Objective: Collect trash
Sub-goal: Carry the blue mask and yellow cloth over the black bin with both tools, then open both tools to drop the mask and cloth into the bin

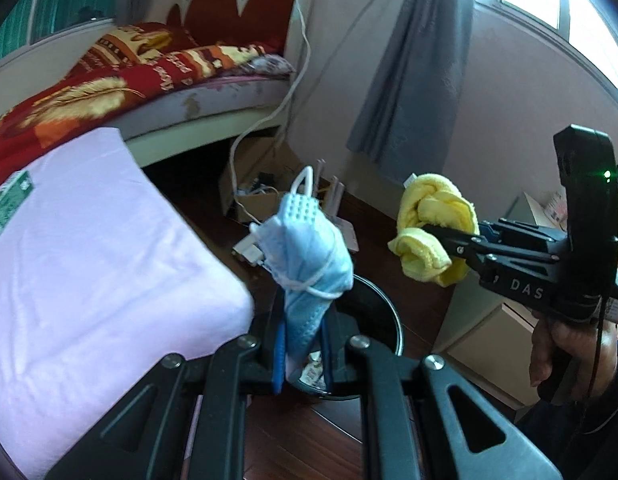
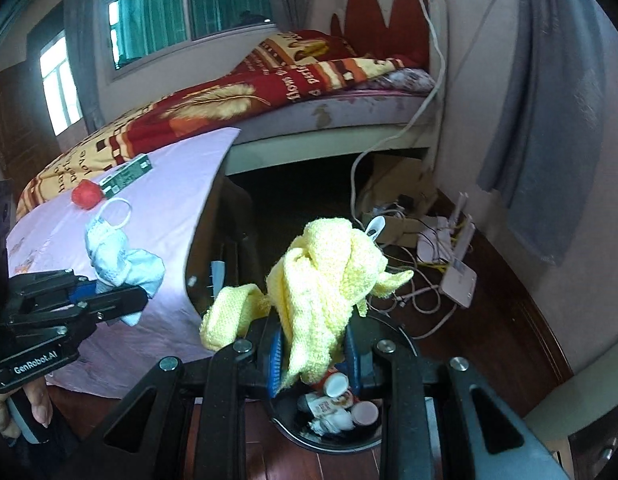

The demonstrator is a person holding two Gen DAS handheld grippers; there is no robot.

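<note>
Left gripper [image 1: 303, 354]: jaws nearly closed, clamping a crumpled blue face mask [image 1: 305, 252] above the black bin [image 1: 383, 316]. Right gripper [image 2: 313, 364]: jaws narrowly apart, pinching a yellow cloth [image 2: 325, 276] over the same bin, which contains bottles and wrappers [image 2: 337, 404]. Pink-covered table [image 2: 169, 208]: red ball [image 2: 85, 195], green packet [image 2: 127, 174].

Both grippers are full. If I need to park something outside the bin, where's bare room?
The pink cover is bare along its near edge and right side, between the red ball and the drop-off. The floor strip right of the bin is bare. It is crowded behind the bin: cables, router, cardboard box. The bin already holds trash.
</note>
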